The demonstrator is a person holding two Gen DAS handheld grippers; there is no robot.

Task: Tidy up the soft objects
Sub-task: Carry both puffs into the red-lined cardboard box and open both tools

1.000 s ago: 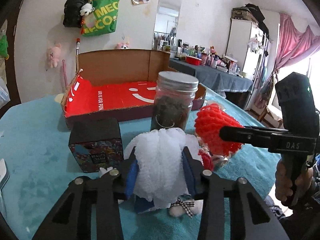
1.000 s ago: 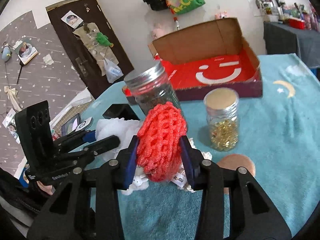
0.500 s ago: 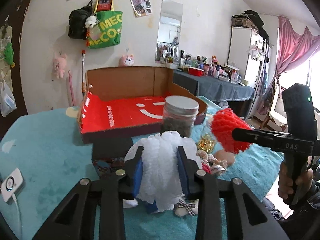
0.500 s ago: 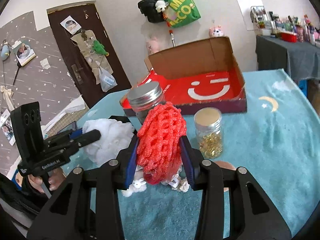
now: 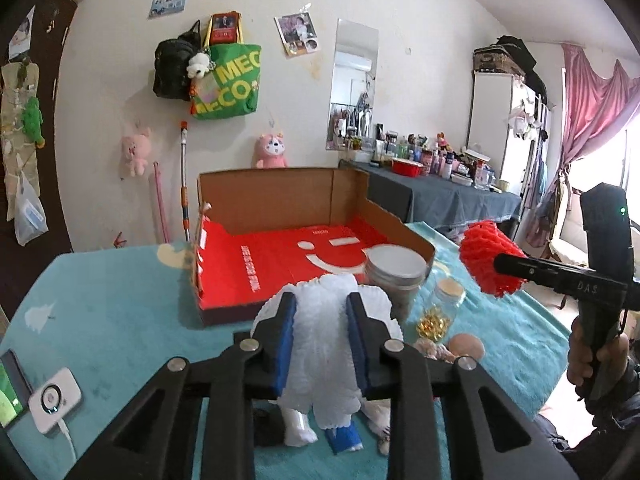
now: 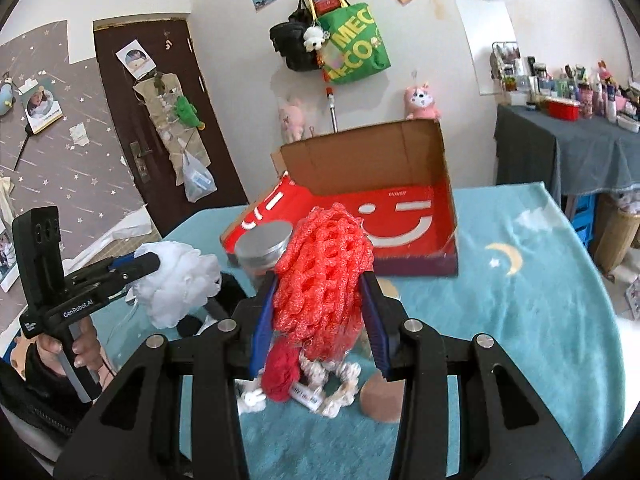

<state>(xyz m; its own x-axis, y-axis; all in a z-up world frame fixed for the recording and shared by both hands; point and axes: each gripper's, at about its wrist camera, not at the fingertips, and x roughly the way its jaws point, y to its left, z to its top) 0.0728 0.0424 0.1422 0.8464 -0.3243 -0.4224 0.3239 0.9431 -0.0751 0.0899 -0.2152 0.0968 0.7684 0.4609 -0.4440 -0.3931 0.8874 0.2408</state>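
"MECO" on green bag [image 5: 228, 80]

Bright daylight glares through the window [image 5: 628, 184] at right; fisheye edges bend and darken, focus mostly sharp.

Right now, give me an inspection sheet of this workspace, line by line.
Surface: teal blanket with moon print covers the table.
Job's things: white foam net and red foam net, both lifted; open red-lined cardboard box behind them.
Clutter: metal-lidded jar, small jar of gold capsules, knotted rope toy, round tan pad, white device.
Grippers: left claw closing on the white net; right claw clamped on the red net.
Cables: white lead from the white device.
Surroundings: green tote bag, plush toys and a brown door on the wall side.
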